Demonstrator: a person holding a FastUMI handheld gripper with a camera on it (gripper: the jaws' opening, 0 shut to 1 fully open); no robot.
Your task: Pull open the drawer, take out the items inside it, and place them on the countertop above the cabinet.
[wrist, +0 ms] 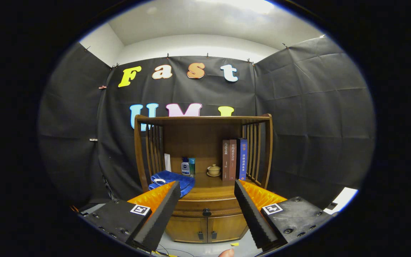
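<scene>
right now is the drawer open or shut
Shut: the drawer front sits flush with the cabinet, its knob untouched, beyond the open fingers.

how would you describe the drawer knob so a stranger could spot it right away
Find the wooden cabinet against the black cloth wall. Below its countertop runs a shut drawer, ahead of the open hand-held gripper. The knob is the single dark round one at its centre, unlike the paired handles on the doors beneath.

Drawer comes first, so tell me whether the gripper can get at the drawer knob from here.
Probably yes: the gripper is open, its fingers aimed at the drawer knob, which sits beyond them with nothing between.
</scene>
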